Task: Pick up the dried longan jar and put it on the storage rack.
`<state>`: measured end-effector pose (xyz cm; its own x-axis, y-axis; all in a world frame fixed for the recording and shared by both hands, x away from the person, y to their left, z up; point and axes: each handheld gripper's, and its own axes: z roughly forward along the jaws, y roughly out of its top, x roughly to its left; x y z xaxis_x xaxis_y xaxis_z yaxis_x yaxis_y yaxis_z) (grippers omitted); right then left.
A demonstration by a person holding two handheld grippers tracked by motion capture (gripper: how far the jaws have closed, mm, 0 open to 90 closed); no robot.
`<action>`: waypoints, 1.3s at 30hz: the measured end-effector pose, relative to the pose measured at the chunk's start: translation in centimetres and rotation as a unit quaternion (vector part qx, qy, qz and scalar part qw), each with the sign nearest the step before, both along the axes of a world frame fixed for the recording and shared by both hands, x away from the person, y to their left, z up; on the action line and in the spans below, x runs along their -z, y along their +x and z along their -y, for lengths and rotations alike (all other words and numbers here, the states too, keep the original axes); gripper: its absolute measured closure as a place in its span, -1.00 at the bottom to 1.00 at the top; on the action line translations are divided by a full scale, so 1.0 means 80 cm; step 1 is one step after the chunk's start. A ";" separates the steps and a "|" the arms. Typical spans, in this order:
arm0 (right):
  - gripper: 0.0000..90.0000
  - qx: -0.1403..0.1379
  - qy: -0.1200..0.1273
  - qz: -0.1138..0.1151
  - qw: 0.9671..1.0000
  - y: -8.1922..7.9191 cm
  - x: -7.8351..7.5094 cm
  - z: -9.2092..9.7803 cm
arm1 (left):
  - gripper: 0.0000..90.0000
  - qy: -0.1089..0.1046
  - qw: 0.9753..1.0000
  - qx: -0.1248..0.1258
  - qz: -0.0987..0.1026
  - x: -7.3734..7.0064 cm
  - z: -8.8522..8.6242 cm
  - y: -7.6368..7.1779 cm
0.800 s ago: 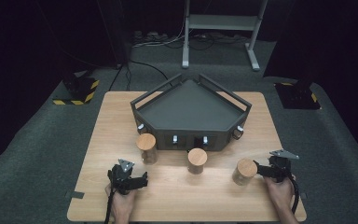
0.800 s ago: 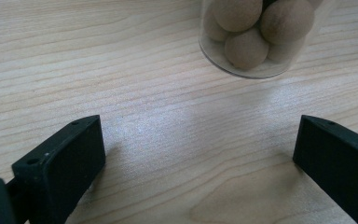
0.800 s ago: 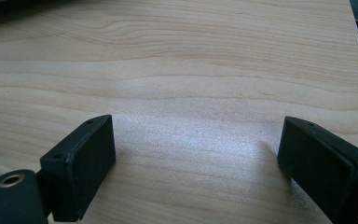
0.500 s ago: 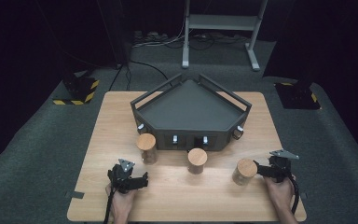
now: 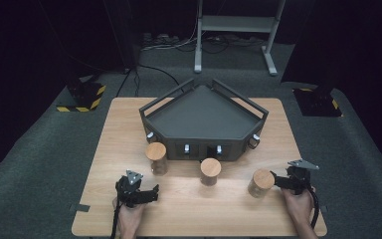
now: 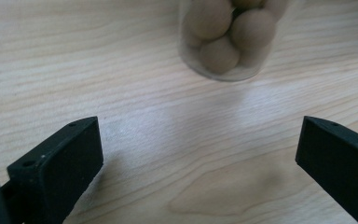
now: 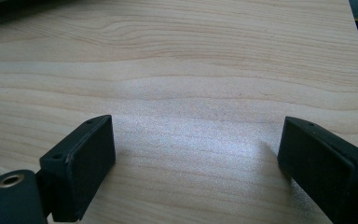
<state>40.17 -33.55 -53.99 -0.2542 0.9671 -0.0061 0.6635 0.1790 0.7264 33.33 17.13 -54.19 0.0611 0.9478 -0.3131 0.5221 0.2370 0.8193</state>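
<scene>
My left hand-held gripper (image 5: 151,191) sits wide open, low over the surface (image 5: 229,219), nothing held. Right hand-held gripper (image 5: 274,180) is also wide and empty, just beside the right jar (image 5: 261,182). Left jar (image 6: 228,39) is ahead of my left jaws, near the dark tray (image 5: 204,117). It's clear glass with a wooden lid, full of balls. I judge it rigid, slick and breakable, so grip mid-body, gently.
</scene>
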 end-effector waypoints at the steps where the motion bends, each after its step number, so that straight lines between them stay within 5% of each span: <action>1: -0.76 0.000 0.000 0.000 1.000 0.000 0.000 0.000 | -0.99 0.001 1.000 0.005 0.001 -0.004 0.001 0.000; 19: -0.76 0.000 0.000 0.000 1.000 0.000 0.000 0.000 | -0.93 -0.044 0.999 0.022 0.011 -0.023 0.022 0.024; 29: -0.76 0.000 0.000 0.000 1.000 0.000 0.000 0.000 | -0.84 -0.078 0.996 -0.004 0.031 -0.036 0.026 0.053; 39: -0.76 0.000 0.000 0.000 1.000 0.000 0.000 0.000 | -0.79 -0.075 0.996 -0.004 0.040 -0.042 0.034 0.070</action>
<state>40.19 -33.54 -53.99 -0.2537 0.9673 -0.0055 0.6638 0.1782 0.7264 38.95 14.43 -50.82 0.0850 0.8909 -0.4461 0.4535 0.3641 0.8135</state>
